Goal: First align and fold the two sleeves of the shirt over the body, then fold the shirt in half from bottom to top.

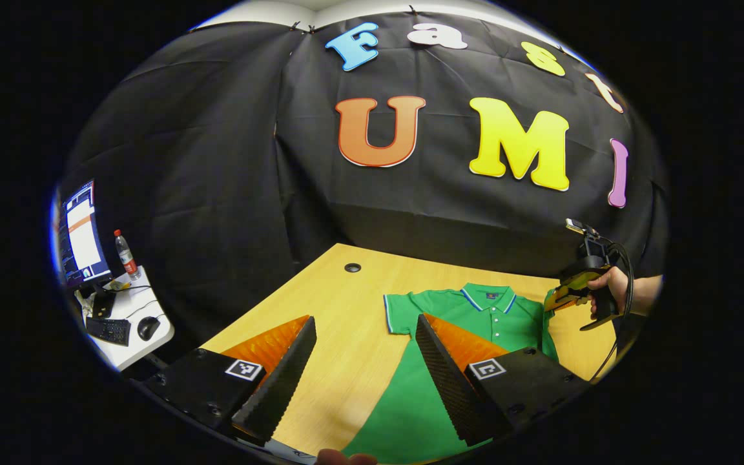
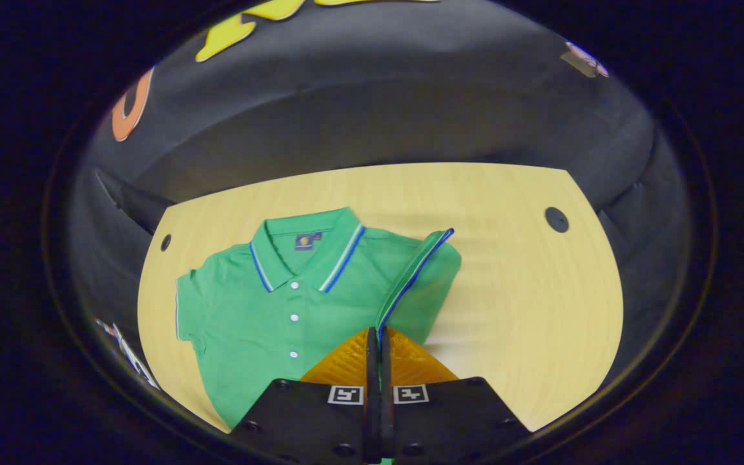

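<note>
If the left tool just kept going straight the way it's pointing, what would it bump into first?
Probably the wooden table. The left tool is open and angled down, with bare wood between its fingers and the green shirt's edge by one finger. Depth is hard to judge, so it might brush the shirt instead.

The shirt [image 2: 268,303] lies flat on the table [image 2: 527,303], collar toward the booth wall, buttons facing up. In the right gripper view, 1 sleeve [image 2: 420,274] is lifted off the table and stands over the shirt's edge, its hem pinched between the fingers of the right gripper [image 2: 378,336]. The left gripper [image 1: 365,329] hangs above the shirt's lower part. Off to the left of the table, a side desk [image 1: 130,323] carries a monitor [image 1: 78,236], bottle [image 1: 126,255], keyboard [image 1: 108,330] and mouse [image 1: 148,328].
</note>
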The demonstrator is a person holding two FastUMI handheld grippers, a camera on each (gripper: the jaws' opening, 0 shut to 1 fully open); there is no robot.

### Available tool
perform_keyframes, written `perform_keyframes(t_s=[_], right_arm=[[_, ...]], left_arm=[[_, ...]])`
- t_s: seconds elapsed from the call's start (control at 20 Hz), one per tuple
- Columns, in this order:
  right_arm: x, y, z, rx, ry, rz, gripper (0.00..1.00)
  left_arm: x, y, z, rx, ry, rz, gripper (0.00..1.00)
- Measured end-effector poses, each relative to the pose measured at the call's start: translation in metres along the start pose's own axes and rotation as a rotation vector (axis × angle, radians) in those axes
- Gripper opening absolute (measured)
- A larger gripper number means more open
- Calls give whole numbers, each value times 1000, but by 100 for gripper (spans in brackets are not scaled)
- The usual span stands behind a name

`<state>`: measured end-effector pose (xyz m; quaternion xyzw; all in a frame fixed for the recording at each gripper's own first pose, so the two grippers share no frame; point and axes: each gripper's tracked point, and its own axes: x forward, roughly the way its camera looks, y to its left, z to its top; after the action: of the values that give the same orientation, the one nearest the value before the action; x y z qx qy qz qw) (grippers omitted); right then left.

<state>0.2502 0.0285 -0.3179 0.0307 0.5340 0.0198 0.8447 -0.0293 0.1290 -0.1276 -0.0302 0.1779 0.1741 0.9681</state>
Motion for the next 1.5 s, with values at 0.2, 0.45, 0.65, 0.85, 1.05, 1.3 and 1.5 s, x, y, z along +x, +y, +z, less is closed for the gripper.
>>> perform_keyframes(t_s=[0.2, 0.45, 0.65, 0.85, 1.05, 1.3, 1.5], right_arm=[[31, 46, -22, 0, 74, 43, 2], [25, 67, -20, 23, 51, 107, 25], [-10, 59, -25, 23, 31, 114, 55], [-75, 50, -23, 2, -66, 180, 82], [-163, 25, -11, -136, -349, 187, 72], [-272, 0, -19, -239, -667, 153, 86], [-297, -28, -65, -210, -636, 143, 90]], left_arm=[[-15, 30, -5, -13, 8, 61, 99], [-17, 47, -11, -35, 19, 85, 100], [3, 35, -5, -38, 19, 30, 100], [28, 11, 7, -60, 22, -75, 100], [59, -15, 19, -101, 6, -187, 100], [110, -44, 32, -198, 13, -310, 99], [158, -65, 1, -272, 249, -425, 99]])
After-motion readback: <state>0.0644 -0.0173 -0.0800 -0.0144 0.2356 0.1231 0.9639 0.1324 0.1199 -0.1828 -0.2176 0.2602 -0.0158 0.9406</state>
